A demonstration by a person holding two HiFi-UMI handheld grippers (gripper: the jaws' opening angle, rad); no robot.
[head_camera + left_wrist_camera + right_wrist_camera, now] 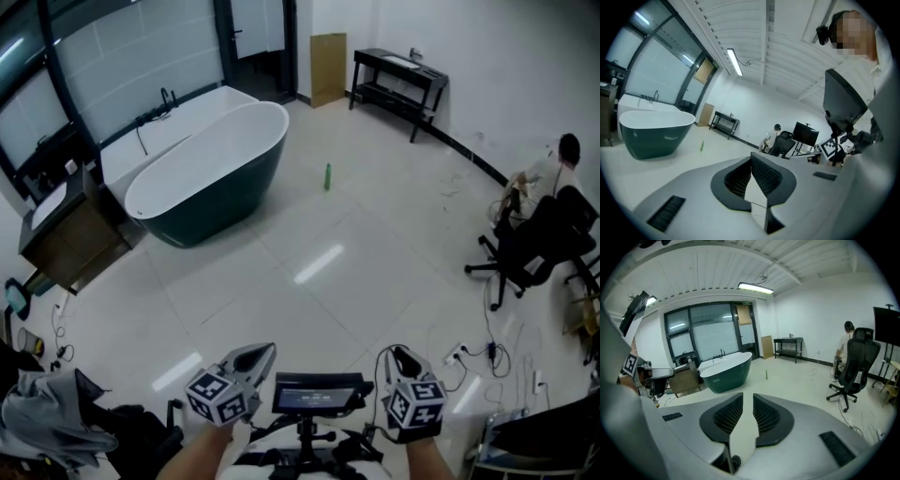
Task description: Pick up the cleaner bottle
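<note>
The cleaner bottle [327, 176], small and green, stands upright on the pale tiled floor far ahead, to the right of the bathtub. It also shows as a distant bottle [701, 146] in the left gripper view and as a bottle [766, 375] in the right gripper view. My left gripper [265, 352] is at the bottom of the head view, far from the bottle; its jaws are shut with the tips touching and nothing in them. My right gripper [398, 354] is beside it, its jaws a narrow gap apart and empty.
A dark green bathtub [211, 169] with a white one behind it stands at left, with a wooden cabinet [70, 230] nearer. A black side table [398, 80] is along the far wall. An office chair [534, 248], a seated person [562, 155] and floor cables [487, 352] are at right.
</note>
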